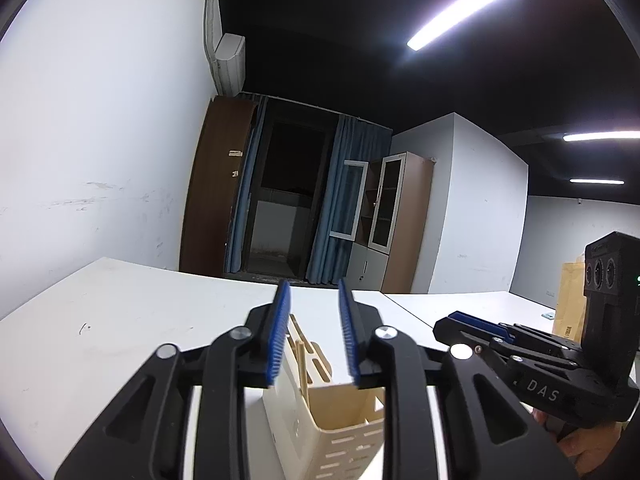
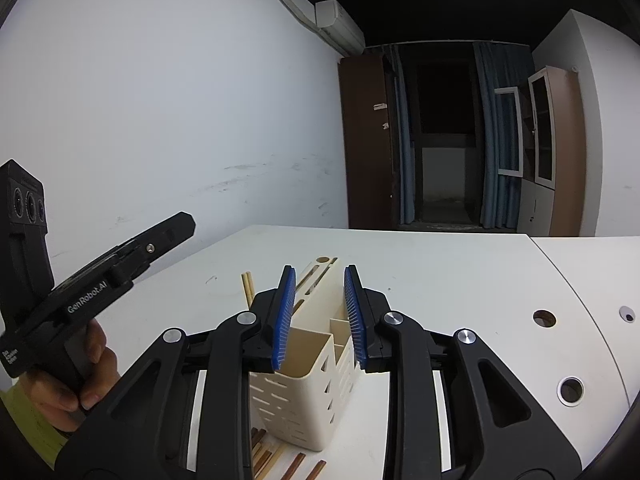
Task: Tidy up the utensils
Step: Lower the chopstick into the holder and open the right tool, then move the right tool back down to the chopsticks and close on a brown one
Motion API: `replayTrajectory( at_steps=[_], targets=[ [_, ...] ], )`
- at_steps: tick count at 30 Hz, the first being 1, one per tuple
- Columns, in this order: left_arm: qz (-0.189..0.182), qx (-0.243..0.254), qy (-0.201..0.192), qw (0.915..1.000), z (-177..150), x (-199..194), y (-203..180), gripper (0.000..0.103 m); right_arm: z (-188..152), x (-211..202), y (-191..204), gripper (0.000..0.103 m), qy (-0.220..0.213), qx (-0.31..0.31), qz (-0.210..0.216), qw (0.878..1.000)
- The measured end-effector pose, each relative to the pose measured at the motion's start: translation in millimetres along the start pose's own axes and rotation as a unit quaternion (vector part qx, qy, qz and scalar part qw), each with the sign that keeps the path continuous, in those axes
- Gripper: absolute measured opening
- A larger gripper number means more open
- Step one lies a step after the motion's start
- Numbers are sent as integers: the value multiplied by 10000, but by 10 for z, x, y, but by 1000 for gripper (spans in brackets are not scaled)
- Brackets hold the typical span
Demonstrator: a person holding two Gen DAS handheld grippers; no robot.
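Note:
A cream slotted utensil holder (image 1: 344,432) stands on the white table (image 1: 120,320), with light wooden chopsticks (image 1: 302,368) standing in it. My left gripper (image 1: 314,336) is open and empty, held above the holder. In the right wrist view the holder (image 2: 304,396) sits below my right gripper (image 2: 320,316), which is open and empty. Chopstick tips (image 2: 248,286) stick up behind the holder's left side. Several brown and light chopsticks (image 2: 280,460) lie on the table in front of the holder. The right gripper (image 1: 472,322) shows at the right of the left wrist view; the left gripper (image 2: 176,224) shows at the left of the right wrist view.
The white table (image 2: 440,280) has round cable holes (image 2: 544,318) on its right side. A second white table (image 1: 480,304) adjoins it, with a brown paper bag (image 1: 570,304) on it. A white wall runs along the left.

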State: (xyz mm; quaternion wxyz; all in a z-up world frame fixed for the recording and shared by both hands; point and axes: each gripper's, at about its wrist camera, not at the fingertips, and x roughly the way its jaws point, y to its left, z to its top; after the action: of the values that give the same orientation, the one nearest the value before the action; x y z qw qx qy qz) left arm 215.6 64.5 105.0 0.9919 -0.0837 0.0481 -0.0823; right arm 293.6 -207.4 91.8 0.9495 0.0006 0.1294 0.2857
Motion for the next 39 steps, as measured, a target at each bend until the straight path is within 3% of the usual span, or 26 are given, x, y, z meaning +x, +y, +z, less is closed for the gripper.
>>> replayTrajectory(
  at_steps=[3,6,16,21,30,39],
  targets=[
    [-36,76,-42,10000,-3,-125,-29,30,-44,-60,-4,34,35,-47,-46,10000],
    [51,194,15,9998,0,-216,-74,30,-70,-81,-41,34,138,-23,-120,9998],
    [368,297,759,9960,-166,-409,-160,46,-339,-311,36,45,469,-129,-171,9987],
    [408,292,1455,9881,-295,-344,-197,52,-501,-335,117,48,790,-215,-147,9965],
    [534,378,1944,9787,-503,-307,-241,53,-735,-287,186,52,1259,-166,-181,9917],
    [682,270,2692,9603,-756,-181,-82,53,-960,-132,183,53,1867,-207,-412,9813]
  ],
)
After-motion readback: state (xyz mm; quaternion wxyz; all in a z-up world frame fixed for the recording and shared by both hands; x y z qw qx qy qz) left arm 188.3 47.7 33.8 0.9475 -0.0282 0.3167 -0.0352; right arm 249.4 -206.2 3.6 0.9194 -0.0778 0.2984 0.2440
